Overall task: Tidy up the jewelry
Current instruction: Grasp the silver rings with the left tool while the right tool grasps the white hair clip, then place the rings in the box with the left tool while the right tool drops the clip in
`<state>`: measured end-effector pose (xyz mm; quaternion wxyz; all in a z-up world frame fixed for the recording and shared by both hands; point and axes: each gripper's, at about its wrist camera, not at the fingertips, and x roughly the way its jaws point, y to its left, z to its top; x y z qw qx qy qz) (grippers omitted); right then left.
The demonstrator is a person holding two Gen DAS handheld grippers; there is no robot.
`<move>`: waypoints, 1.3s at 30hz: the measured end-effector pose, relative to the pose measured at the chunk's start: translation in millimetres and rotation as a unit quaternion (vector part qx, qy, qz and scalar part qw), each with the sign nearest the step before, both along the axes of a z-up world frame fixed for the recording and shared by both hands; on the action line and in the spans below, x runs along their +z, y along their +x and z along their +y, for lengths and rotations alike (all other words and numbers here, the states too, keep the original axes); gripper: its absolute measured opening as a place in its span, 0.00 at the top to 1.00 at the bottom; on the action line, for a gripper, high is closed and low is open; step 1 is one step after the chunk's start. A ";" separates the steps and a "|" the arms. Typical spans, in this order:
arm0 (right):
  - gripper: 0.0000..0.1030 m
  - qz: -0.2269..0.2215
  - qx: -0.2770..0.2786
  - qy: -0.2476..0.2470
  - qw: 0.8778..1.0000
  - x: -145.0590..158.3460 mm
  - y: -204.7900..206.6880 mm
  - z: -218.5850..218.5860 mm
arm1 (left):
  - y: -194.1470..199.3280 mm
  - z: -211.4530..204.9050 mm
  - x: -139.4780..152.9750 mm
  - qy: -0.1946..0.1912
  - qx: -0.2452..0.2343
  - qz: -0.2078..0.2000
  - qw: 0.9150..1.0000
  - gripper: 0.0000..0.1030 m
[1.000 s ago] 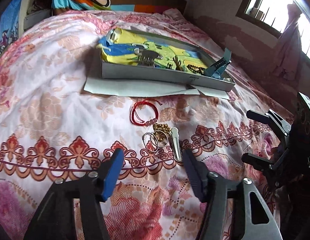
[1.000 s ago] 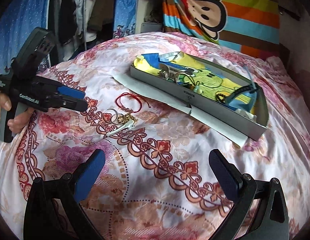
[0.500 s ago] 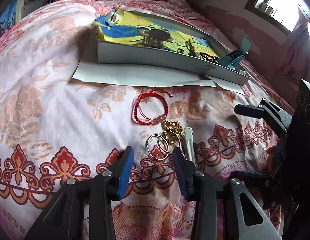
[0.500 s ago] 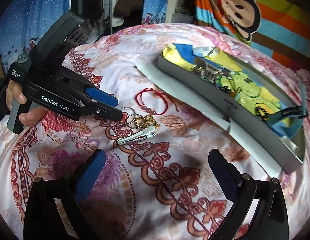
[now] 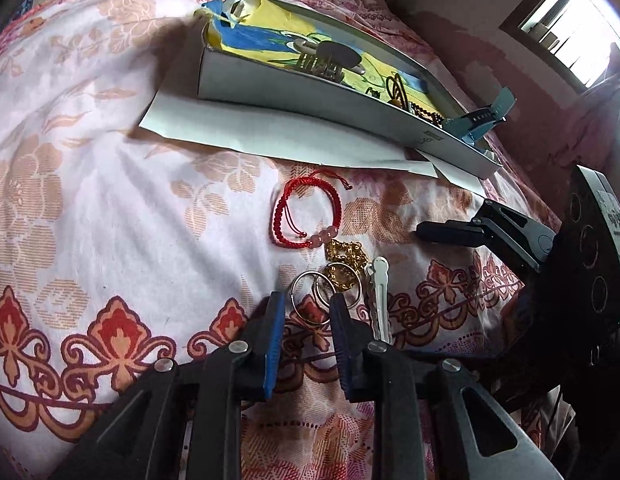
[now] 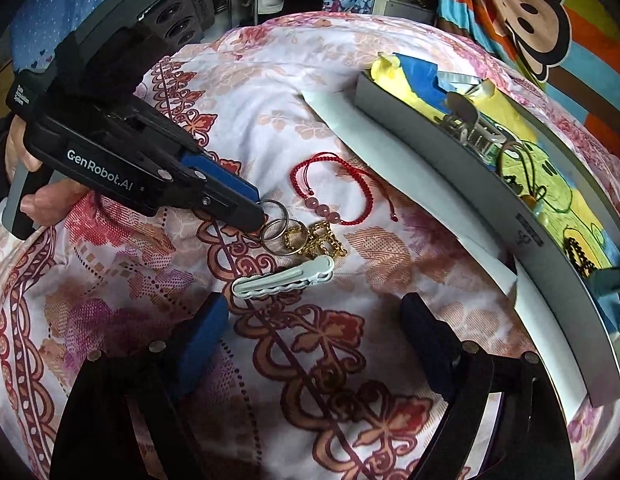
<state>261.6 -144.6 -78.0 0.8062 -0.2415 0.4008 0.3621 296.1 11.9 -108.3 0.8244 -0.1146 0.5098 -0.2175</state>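
Note:
Loose jewelry lies on the floral bedspread: a red cord bracelet (image 5: 308, 216) (image 6: 332, 190), a gold chain (image 5: 346, 256) (image 6: 322, 240), two silver hoop rings (image 5: 310, 298) (image 6: 276, 222) and a white hair clip (image 5: 380, 296) (image 6: 284, 278). My left gripper (image 5: 306, 308) (image 6: 260, 210) is low on the bed, its jaws narrowed around the silver hoops with a gap still between them. My right gripper (image 6: 314, 320) is wide open and empty, just short of the hair clip; its upper finger (image 5: 450, 234) shows in the left wrist view.
A shallow grey box (image 5: 270, 84) (image 6: 450, 168) with a yellow-blue lining holds more jewelry and a blue clip (image 5: 478, 118). A white sheet (image 5: 250, 128) lies under it. A striped monkey pillow (image 6: 542, 12) is behind; a window (image 5: 570, 36) is at right.
My left gripper has moved forward and down to the silver hoops and narrowed its jaws around them. My right gripper has moved closer to the jewelry pile, staying open.

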 end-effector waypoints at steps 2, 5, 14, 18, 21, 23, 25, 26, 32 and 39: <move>0.19 0.002 0.007 -0.003 1.000 -1.2 0.7 3.5 | 1.3 -0.5 -1.2 0.000 -0.001 0.002 1.000 0.82; 0.20 0.005 0.012 -0.007 1.000 -2.9 1.4 7.3 | 3.7 -1.1 -3.4 0.012 0.004 0.007 1.000 0.92; 0.31 0.011 0.019 -0.007 1.000 -6.6 6.0 16.8 | 6.8 5.3 -6.3 0.001 0.011 0.013 1.000 0.96; 0.48 0.013 0.020 0.000 1.000 -7.2 4.8 18.2 | 5.6 3.2 -5.9 0.003 0.013 0.010 1.000 0.97; 0.49 0.006 0.018 -0.001 1.000 -7.5 2.4 18.2 | 4.3 1.8 -4.6 0.007 0.014 0.006 1.000 0.97; 0.49 0.000 0.016 -0.002 1.000 -7.8 1.0 18.5 | 3.6 0.6 -3.7 0.012 0.014 0.004 1.000 0.97; 0.49 -0.002 0.013 0.001 1.000 -7.9 0.3 17.4 | 3.0 -1.1 -2.0 0.016 0.014 0.000 1.000 0.97; 0.49 -0.005 0.011 0.002 1.000 -7.6 -0.7 16.5 | 2.6 -2.1 -0.7 0.018 0.014 -0.002 1.000 0.97; 0.49 -0.032 -0.003 0.017 0.999 -2.1 -13.4 8.5 | -2.7 -11.3 11.8 0.049 0.015 -0.026 0.998 0.97; 0.49 -0.063 -0.034 0.048 0.996 13.8 -15.7 -8.7 | -13.4 -24.2 47.2 0.072 0.008 -0.093 0.993 0.97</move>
